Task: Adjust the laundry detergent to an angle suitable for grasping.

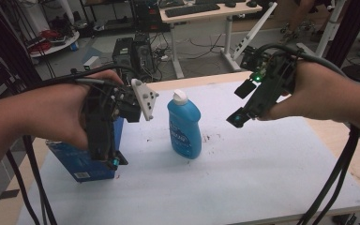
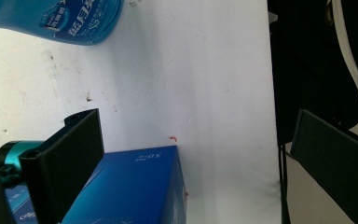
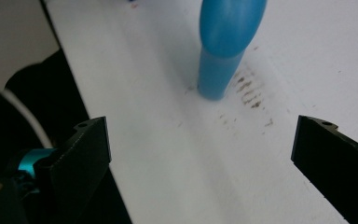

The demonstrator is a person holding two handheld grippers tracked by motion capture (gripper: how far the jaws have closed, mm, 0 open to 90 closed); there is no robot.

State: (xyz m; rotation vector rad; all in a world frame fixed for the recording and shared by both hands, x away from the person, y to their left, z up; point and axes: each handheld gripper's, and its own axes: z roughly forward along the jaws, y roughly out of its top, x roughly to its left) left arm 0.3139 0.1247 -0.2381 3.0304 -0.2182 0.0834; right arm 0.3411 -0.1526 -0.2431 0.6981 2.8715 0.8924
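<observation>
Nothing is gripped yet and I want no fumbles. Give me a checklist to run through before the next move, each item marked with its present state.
1. Left hand-held gripper open wide enough to take something: ok, jaws far apart.
2. Right hand-held gripper open: ok, jaws far apart, nothing between them.
3. Blue bottle standing upright on the white table: ok.
4. Bottle's white cap closed: cannot tell.
5. Blue box lined up between the left jaws: not ok, it sits by one jaw, off centre.
6. Right hand-held gripper aimed at the bottle: ok, bottle ahead between its jaws, still apart from them.
</observation>
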